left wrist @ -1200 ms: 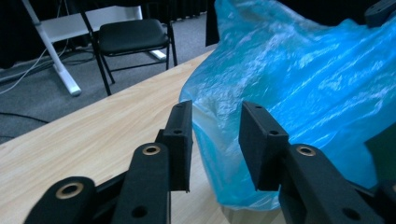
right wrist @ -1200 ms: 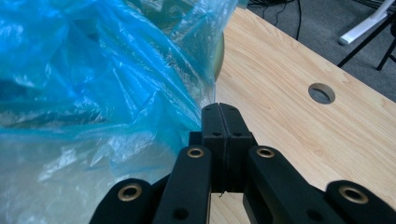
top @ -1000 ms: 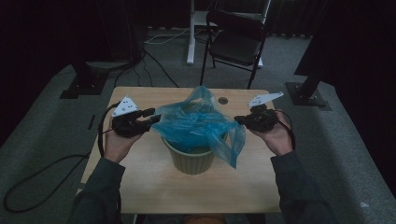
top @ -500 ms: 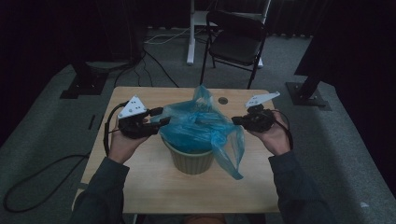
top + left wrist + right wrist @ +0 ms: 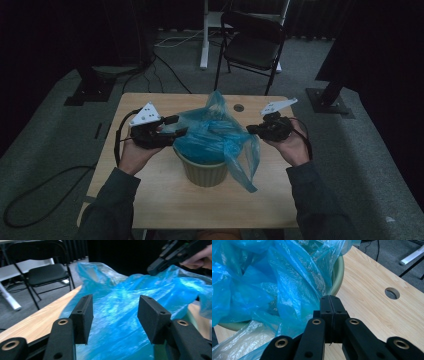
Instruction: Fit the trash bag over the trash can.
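A pale green pot (image 5: 204, 170) stands mid-worktop (image 5: 150, 200), lined with a blue plastic bag (image 5: 215, 137) that spills over its rim and down the right side. The left claw (image 5: 181, 131), whose jaws have just been opening, stands wide with the film between them, unpinched. The right claw (image 5: 329, 305) is clamped shut beside the rim; whether it pinches the film cannot be told.

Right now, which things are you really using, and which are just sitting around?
Using: the blue bag, the green pot it lines, the left gripper with jaws just opened, the right gripper with jaws shut by the bag.
Sitting around: the chair, the floor cables.
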The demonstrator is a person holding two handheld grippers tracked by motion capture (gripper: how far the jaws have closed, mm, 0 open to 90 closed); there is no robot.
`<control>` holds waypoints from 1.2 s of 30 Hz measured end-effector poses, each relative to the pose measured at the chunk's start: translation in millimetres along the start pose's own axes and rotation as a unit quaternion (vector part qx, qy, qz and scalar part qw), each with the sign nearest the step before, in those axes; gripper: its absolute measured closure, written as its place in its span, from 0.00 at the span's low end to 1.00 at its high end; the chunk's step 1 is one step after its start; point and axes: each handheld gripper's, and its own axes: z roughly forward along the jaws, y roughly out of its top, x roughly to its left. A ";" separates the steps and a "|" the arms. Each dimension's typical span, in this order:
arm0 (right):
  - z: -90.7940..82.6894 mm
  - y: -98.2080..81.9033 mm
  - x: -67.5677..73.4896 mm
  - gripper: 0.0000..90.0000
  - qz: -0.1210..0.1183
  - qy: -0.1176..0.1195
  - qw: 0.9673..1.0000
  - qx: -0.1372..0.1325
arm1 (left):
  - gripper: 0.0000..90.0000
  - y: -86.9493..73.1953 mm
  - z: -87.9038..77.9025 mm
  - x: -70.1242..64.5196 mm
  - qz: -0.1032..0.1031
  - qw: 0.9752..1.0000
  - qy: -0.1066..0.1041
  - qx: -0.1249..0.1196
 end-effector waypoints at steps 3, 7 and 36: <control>-0.1 0.4 0.2 1.00 0.000 0.000 1.000 0.000 | 0.49 -2.6 5.7 -5.9 0.004 1.000 -0.014 0.006; 0.3 0.4 0.3 1.00 -0.001 0.002 1.000 0.000 | 0.48 -9.3 15.6 -13.7 0.017 0.999 -0.013 0.033; 1.6 -29.4 6.3 1.00 0.012 0.031 0.999 0.013 | 1.00 -51.9 -11.3 -20.9 -0.006 0.999 0.020 0.036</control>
